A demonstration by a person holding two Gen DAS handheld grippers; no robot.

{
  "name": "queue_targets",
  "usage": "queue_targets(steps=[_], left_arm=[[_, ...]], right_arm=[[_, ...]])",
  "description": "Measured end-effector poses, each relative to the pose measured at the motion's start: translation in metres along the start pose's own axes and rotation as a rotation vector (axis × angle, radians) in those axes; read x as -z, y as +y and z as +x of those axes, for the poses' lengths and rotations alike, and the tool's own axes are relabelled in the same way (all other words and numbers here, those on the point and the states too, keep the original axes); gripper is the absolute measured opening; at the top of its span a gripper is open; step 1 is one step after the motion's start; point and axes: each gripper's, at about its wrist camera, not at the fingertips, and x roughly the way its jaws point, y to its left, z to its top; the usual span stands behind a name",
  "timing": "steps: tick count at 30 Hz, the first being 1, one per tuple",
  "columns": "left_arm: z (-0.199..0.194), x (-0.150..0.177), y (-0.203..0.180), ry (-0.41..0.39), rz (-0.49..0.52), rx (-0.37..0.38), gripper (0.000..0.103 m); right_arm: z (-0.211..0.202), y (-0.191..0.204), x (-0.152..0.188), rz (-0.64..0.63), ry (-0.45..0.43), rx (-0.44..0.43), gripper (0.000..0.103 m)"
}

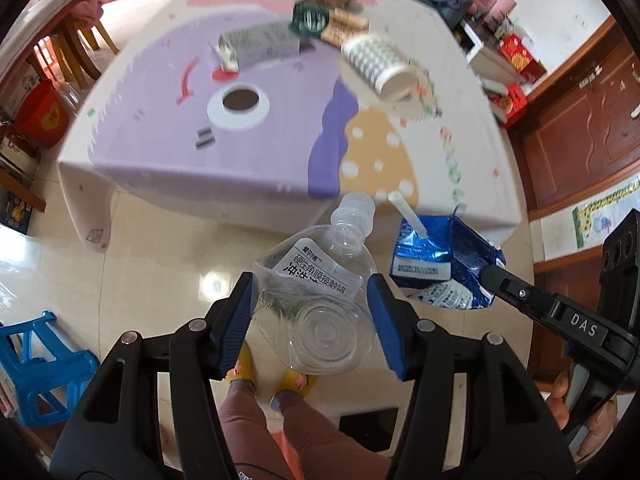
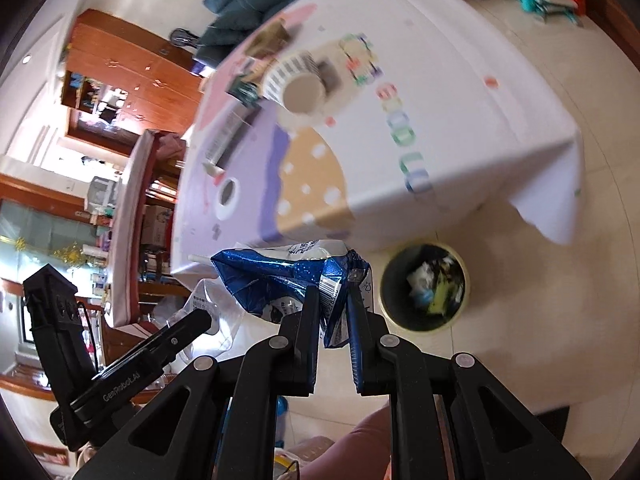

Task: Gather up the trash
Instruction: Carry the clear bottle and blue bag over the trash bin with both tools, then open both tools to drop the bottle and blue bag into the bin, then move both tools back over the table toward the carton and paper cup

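A crushed clear plastic bottle (image 1: 316,300) is pinched between the blue pads of the left gripper (image 1: 310,312), held out over the tiled floor (image 1: 160,248) just short of the table's near edge. Its base is turned toward the camera and its uncapped neck points toward the table; part of its printed label is hidden by the creases in the plastic. A flattened blue carton (image 2: 296,284) is clamped at one edge by the right gripper (image 2: 334,312), whose fingers are pressed almost together on it. A white straw (image 1: 408,214) is seen projecting from the carton in the left wrist view.

Below and to the right of the carton, a round bin (image 2: 424,286) stands on the floor beside the table, already holding scraps that are too blurred to be identified. The table (image 1: 248,152) is draped with a cartoon-printed cloth, and further litter is left on its far half: a patterned paper cup (image 1: 378,66) lying on its side, a grey box (image 1: 258,46) and a dark green wrapper (image 1: 310,18). These are smeared by motion blur, so their print cannot be read. The items behind them are partly hidden and cannot be made out. The person's legs and yellow slippers (image 1: 244,372) are visible beneath the left gripper, partly covered by it.
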Motion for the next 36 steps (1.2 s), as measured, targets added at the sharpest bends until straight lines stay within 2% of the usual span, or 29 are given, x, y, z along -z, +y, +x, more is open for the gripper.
queue_targets(steps=[5, 10, 16, 21, 22, 23, 25, 29, 36], left_arm=[[0.053, 0.01, 0.008, 0.081, 0.032, -0.003, 0.053], [0.124, 0.019, 0.016, 0.142, 0.078, -0.013, 0.053], [0.217, 0.031, 0.023, 0.177, 0.138, -0.017, 0.053], [0.29, 0.039, 0.024, 0.16, 0.206, -0.046, 0.055], [0.301, 0.04, 0.026, 0.176, 0.215, -0.047, 0.057], [0.315, 0.042, 0.027, 0.201, 0.224, -0.048, 0.064], [0.341, 0.046, 0.032, 0.222, 0.232, -0.066, 0.067], [0.364, 0.051, 0.036, 0.215, 0.266, -0.091, 0.074], [0.368, 0.061, 0.032, 0.194, 0.265, -0.109, 0.074]], right_arm=[[0.043, -0.027, 0.01, 0.076, 0.019, 0.037, 0.013], [0.101, -0.058, 0.023, 0.077, 0.007, 0.114, 0.013], [0.193, -0.112, 0.042, 0.133, 0.024, 0.159, 0.013], [0.266, -0.153, 0.06, 0.187, 0.05, 0.151, 0.014], [0.28, -0.16, 0.062, 0.189, 0.064, 0.147, 0.02], [0.294, -0.167, 0.065, 0.185, 0.075, 0.16, 0.034], [0.316, -0.179, 0.067, 0.163, 0.071, 0.221, 0.043], [0.34, -0.191, 0.072, 0.127, 0.075, 0.253, 0.043], [0.348, -0.187, 0.072, 0.052, 0.052, 0.291, 0.043]])
